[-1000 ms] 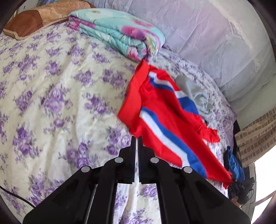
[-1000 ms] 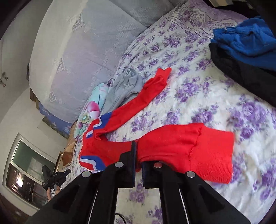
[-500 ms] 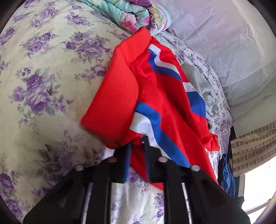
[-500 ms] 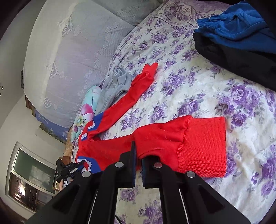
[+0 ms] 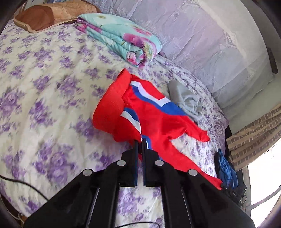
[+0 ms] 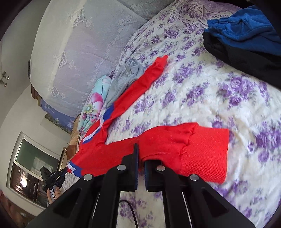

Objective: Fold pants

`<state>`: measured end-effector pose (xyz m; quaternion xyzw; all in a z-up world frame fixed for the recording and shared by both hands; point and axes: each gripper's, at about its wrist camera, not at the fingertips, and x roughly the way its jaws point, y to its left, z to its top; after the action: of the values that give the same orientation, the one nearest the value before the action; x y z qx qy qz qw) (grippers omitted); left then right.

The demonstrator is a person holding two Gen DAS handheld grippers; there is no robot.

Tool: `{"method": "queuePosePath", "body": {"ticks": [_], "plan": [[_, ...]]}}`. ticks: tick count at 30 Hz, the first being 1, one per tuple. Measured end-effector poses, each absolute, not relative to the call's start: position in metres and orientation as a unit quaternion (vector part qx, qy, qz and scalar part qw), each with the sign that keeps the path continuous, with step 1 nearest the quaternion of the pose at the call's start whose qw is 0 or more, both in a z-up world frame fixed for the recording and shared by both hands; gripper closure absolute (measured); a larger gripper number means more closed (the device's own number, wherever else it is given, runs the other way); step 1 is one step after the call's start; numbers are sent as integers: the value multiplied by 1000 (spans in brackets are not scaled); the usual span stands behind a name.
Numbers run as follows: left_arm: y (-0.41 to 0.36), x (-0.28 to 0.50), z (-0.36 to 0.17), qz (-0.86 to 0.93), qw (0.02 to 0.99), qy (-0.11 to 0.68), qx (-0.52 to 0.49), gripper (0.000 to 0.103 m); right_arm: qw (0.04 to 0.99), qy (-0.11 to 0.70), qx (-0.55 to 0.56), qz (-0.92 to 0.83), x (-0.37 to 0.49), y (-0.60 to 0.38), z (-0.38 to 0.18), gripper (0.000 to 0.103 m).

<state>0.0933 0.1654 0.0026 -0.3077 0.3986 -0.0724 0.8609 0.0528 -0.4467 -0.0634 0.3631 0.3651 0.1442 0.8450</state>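
Note:
Red pants point(image 5: 158, 121) with blue and white stripes lie stretched across a bed with a purple-flowered sheet point(image 5: 43, 91). My left gripper point(image 5: 140, 140) is shut on the pants' near edge by the waistband, which is bunched and lifted. In the right wrist view my right gripper point(image 6: 140, 150) is shut on one leg of the pants point(image 6: 175, 140) near its ribbed cuff point(image 6: 209, 156). The other leg point(image 6: 140, 87) runs away toward the far side. The left gripper point(image 6: 52, 177) shows small at the pants' far end.
A folded teal floral quilt point(image 5: 121, 36) and a brown pillow point(image 5: 51, 15) lie at the head of the bed. A grey garment point(image 5: 186, 100) lies beside the pants. Blue point(image 6: 245, 28) and black clothes point(image 6: 242, 57) are piled at the right. A lace-covered wall point(image 5: 210, 43) borders the bed.
My left gripper closed on the pants' edge by the waistband and has pulled back and up with it. My right gripper stays shut on the leg, lifted slightly.

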Motion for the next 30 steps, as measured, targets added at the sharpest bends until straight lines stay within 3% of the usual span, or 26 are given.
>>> {"method": "queuePosePath", "body": {"ticks": [4, 6, 9, 10, 11, 13, 14, 18, 22, 24, 27, 30], "plan": [[180, 74, -55, -49, 827, 438, -349, 100, 825, 397, 379, 132, 40, -449, -97, 98], [186, 70, -70, -44, 819, 436, -370, 93, 816, 408, 388, 128, 39, -450, -111, 98], [192, 65, -63, -35, 827, 424, -368, 74, 810, 425, 382, 131, 40, -450, -119, 97], [194, 63, -59, -30, 831, 420, -364, 58, 810, 431, 376, 131, 40, -448, -119, 97], [198, 58, -52, -18, 839, 410, -358, 43, 810, 435, 371, 131, 39, -448, -117, 92], [206, 47, -35, 24, 860, 382, -337, 33, 818, 432, 359, 121, 32, -450, -105, 81], [207, 43, -28, 36, 870, 371, -323, 33, 827, 425, 350, 114, 26, -452, -96, 76], [202, 51, -6, 13, 889, 351, -293, 33, 862, 390, 313, 81, 11, -457, -66, 76], [159, 90, 3, -47, 899, 367, -236, 33, 897, 381, 215, 65, 23, -433, -48, 71], [132, 110, -3, -61, 902, 387, -180, 31, 886, 402, 222, 61, 26, -443, -56, 67], [117, 143, -43, -26, 884, 447, -136, 29, 856, 448, 254, 39, 23, -464, -85, 68], [116, 149, -49, -23, 888, 443, -120, 29, 848, 453, 274, 20, 12, -484, -98, 85]]}}
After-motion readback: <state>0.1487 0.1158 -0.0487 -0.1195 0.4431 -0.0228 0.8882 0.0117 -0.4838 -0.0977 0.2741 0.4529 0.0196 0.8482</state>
